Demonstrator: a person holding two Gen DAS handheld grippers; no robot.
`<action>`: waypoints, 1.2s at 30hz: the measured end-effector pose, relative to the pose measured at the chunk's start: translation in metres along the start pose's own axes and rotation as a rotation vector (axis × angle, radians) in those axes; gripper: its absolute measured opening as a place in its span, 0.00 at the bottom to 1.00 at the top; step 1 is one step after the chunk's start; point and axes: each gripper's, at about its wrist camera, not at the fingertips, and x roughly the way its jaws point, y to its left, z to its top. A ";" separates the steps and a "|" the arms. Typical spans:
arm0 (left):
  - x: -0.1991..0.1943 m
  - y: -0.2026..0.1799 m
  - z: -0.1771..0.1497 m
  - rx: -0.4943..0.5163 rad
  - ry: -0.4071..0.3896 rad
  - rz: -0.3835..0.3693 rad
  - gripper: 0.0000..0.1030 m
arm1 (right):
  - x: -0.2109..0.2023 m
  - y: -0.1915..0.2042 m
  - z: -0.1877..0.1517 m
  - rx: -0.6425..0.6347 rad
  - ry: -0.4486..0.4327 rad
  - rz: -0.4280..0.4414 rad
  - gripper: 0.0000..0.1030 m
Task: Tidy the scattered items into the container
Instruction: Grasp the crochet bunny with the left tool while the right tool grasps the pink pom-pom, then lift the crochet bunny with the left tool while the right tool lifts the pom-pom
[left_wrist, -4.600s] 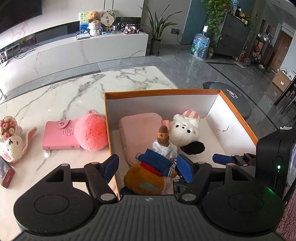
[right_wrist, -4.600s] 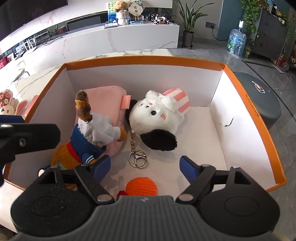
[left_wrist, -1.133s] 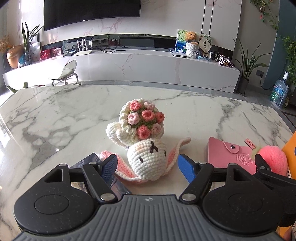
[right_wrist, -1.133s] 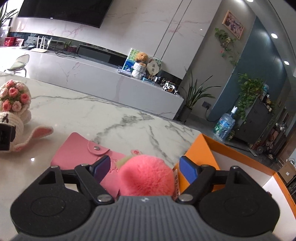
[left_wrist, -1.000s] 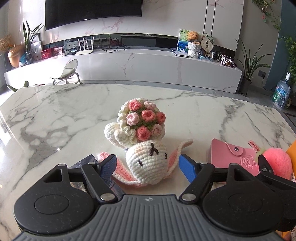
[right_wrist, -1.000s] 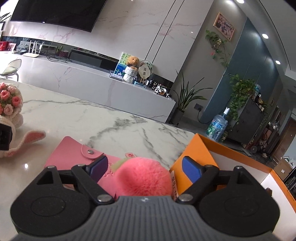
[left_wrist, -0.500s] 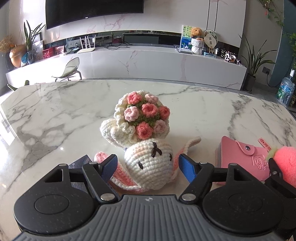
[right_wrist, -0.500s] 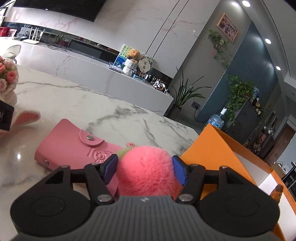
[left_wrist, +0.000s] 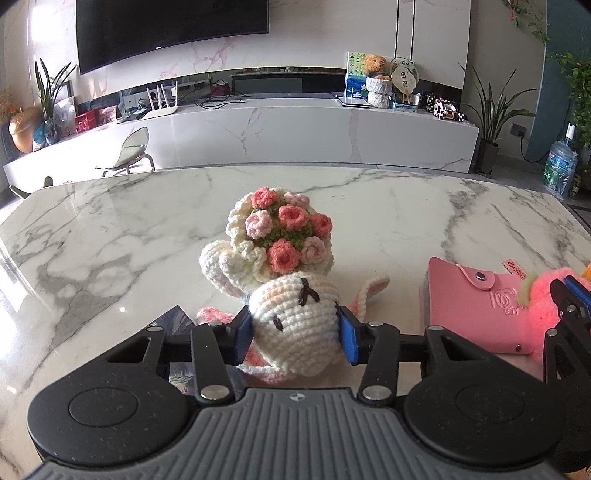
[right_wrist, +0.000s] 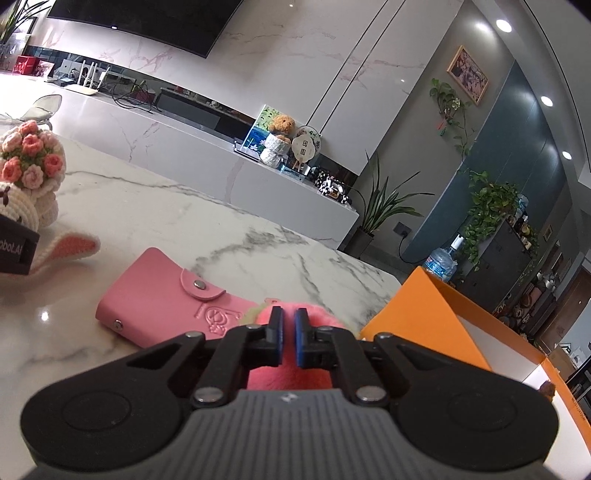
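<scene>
Crochet rabbit (left_wrist: 293, 319) lay on the marble table (left_wrist: 110, 236), its head pinched between the blue pads of the left gripper (left_wrist: 294, 330), a crochet flower bouquet (left_wrist: 284, 232) touching it behind. Beside it to the right, the right gripper (right_wrist: 289, 341) was pressed nearly together, squeezing a pink pompom (right_wrist: 284, 373) that lay against a pink card wallet (right_wrist: 166, 299). Just right stood the orange box (right_wrist: 417, 314).
</scene>
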 end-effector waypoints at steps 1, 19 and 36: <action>-0.003 0.000 -0.001 0.001 0.001 -0.001 0.53 | -0.004 -0.001 0.001 0.002 -0.007 0.002 0.04; -0.043 0.000 -0.021 0.035 0.010 -0.017 0.53 | -0.021 -0.021 0.001 0.007 0.042 -0.015 0.53; -0.035 0.001 -0.025 0.053 -0.009 -0.025 0.54 | 0.029 0.003 -0.003 0.061 0.163 -0.103 0.57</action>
